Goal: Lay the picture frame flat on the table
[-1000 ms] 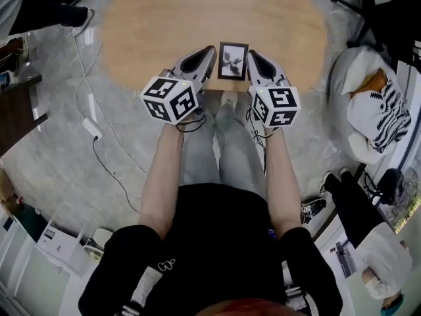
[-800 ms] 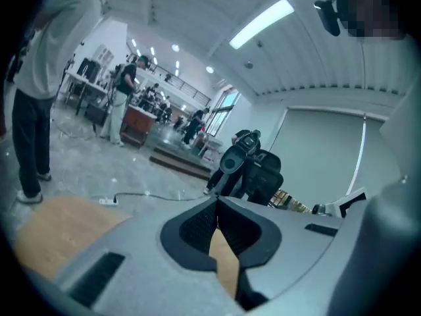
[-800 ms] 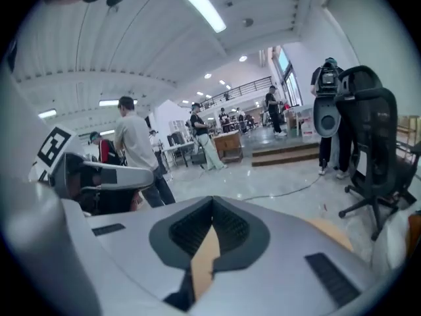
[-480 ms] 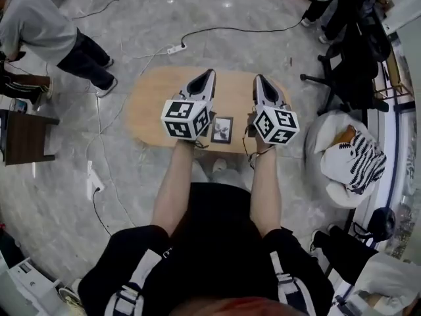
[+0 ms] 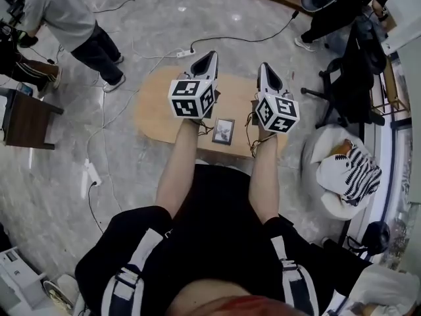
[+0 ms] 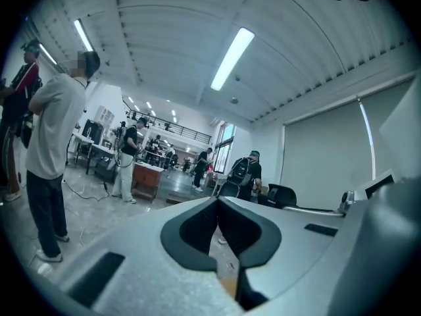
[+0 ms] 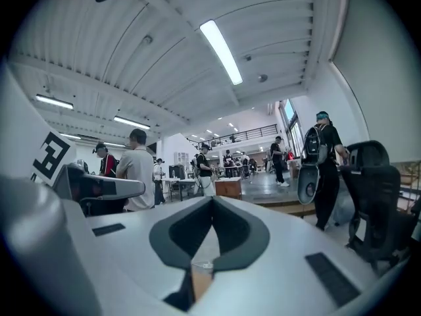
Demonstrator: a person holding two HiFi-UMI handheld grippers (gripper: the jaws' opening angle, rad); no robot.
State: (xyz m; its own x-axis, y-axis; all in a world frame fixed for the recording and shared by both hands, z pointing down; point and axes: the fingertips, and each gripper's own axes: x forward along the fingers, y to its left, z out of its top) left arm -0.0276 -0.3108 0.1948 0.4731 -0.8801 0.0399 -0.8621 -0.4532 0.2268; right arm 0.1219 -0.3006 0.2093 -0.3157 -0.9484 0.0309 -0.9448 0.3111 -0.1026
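Observation:
A small black picture frame (image 5: 223, 131) with a dark print shows face up on the oval wooden table (image 5: 158, 110), near its front edge. Both grippers are raised well above the table and point away from me. My left gripper (image 5: 210, 56) is up and left of the frame, my right gripper (image 5: 264, 66) up and right of it; neither touches it. In the left gripper view the jaws (image 6: 217, 200) meet at the tips with nothing between them. The right gripper view shows the same (image 7: 212, 199): jaws together, empty, looking out across the room.
A person (image 5: 72, 18) stands on the floor far left. A dark side table (image 5: 26, 120) is at the left edge. A white beanbag with a striped cushion (image 5: 348, 170) lies right of the table, office chairs (image 5: 355, 64) behind it. Cables and a power strip (image 5: 92, 173) cross the floor.
Both grippers have risen from either side of the frame and now point outward above the table. The head view has pulled back, so table and frame look smaller.

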